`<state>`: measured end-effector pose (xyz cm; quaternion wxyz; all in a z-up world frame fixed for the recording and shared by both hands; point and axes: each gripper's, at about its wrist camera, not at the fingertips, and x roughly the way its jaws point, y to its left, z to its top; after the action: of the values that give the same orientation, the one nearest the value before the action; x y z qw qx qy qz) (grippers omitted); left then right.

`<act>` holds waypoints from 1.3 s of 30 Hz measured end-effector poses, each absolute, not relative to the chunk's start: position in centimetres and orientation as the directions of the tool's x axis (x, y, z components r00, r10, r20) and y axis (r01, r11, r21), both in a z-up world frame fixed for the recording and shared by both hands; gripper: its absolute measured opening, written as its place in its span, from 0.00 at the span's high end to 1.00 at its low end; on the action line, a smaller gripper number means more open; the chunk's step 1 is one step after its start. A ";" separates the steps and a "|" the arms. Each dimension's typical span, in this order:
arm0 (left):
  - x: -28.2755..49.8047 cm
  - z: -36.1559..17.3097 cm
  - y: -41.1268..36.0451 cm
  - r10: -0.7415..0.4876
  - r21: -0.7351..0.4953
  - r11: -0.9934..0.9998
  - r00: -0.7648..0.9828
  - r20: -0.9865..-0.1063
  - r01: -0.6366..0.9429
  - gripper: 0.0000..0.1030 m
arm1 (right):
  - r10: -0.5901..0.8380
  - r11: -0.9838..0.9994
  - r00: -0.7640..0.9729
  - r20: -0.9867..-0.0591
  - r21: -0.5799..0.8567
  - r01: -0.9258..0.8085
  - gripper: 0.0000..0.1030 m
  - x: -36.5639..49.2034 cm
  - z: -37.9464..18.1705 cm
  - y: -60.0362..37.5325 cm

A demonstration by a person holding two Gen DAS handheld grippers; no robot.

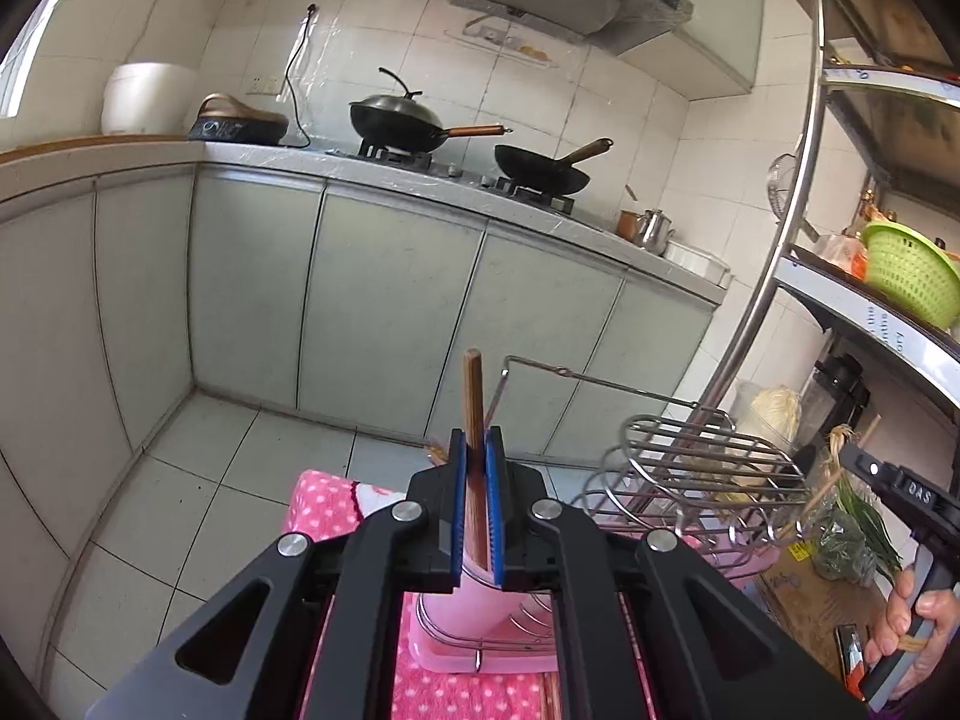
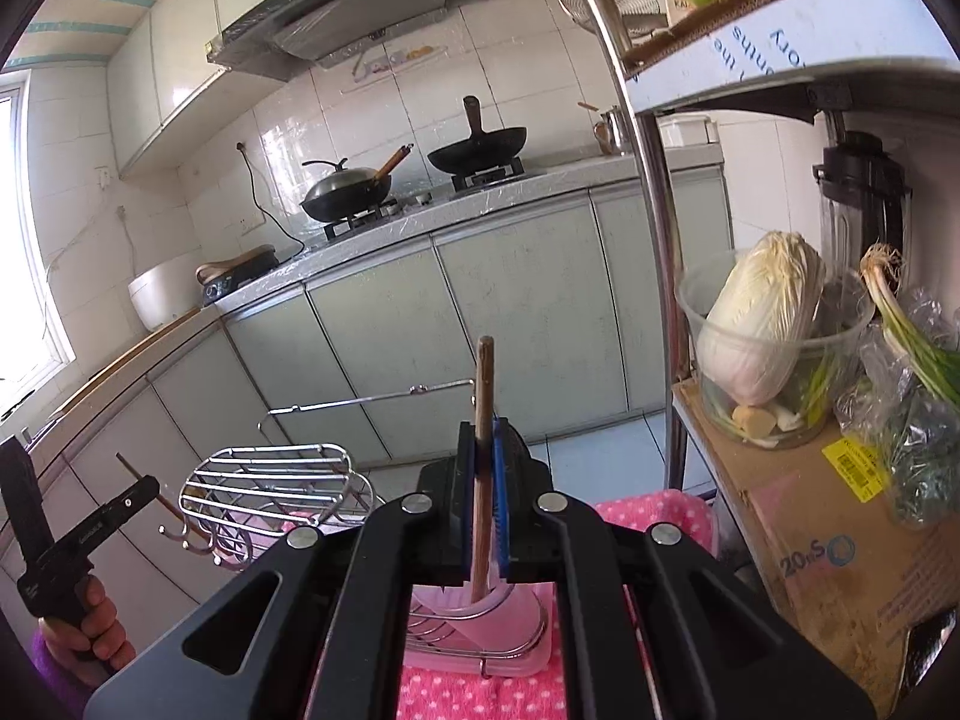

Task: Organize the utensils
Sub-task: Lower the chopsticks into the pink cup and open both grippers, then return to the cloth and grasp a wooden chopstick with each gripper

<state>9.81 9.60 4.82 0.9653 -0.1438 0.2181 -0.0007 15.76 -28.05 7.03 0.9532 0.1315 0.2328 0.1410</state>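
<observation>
My left gripper (image 1: 477,456) is shut on a brown wooden chopstick (image 1: 474,396) that stands upright between its blue pads, its lower end over a pink holder cup (image 1: 474,600). My right gripper (image 2: 485,444) is shut on another wooden chopstick (image 2: 485,378), also upright, its lower end inside the pink cup (image 2: 468,618). The cup sits in a wire rack on a pink tray (image 2: 474,660) over a pink dotted towel (image 1: 336,498). The right gripper also shows at the right of the left wrist view (image 1: 840,462); the left shows at the left of the right wrist view (image 2: 129,495).
A chrome wire dish rack (image 1: 696,462) with hooks and a long wire handle stands beside the cup. A metal shelf post (image 2: 654,240) and a shelf with cabbage (image 2: 762,318), scallions and a cardboard box are at the right. Cabinets and a stove with woks lie ahead.
</observation>
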 end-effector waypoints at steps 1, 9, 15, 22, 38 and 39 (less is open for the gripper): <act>10.1 4.7 9.8 -0.062 -0.282 0.957 0.904 -0.423 -0.066 0.95 | 0.327 0.927 0.851 -0.411 0.316 -0.204 0.94 15.8 6.8 -28.0; 11.5 4.6 10.7 -0.062 -0.319 0.943 0.898 -0.435 -0.090 0.93 | 0.321 0.927 0.838 -0.442 0.326 -0.184 0.94 16.0 5.8 -27.9; 10.6 5.2 10.8 -0.057 -0.317 0.944 0.903 -0.427 -0.091 0.71 | 0.343 0.919 0.823 -0.452 0.342 -0.196 0.69 15.9 6.1 -28.2; 8.2 7.2 11.5 -0.044 -0.336 0.937 0.919 -0.391 -0.098 0.62 | 0.331 0.923 0.853 -0.404 0.327 -0.204 0.59 13.8 7.6 -28.7; 4.2 0.5 7.1 -0.251 -0.353 0.935 0.748 -0.614 0.023 0.65 | 0.389 0.904 0.746 -0.541 0.382 -0.193 0.59 7.4 0.1 -28.2; 4.6 -0.7 6.5 -0.264 -0.355 0.935 0.711 -0.651 0.023 0.69 | 0.393 0.902 0.729 -0.560 0.388 -0.189 0.59 7.3 -0.8 -28.1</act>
<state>4.63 6.47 -0.71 0.9107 -0.1626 0.3715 -0.0789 7.33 -28.06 -0.77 0.9170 0.1540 0.3320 0.1585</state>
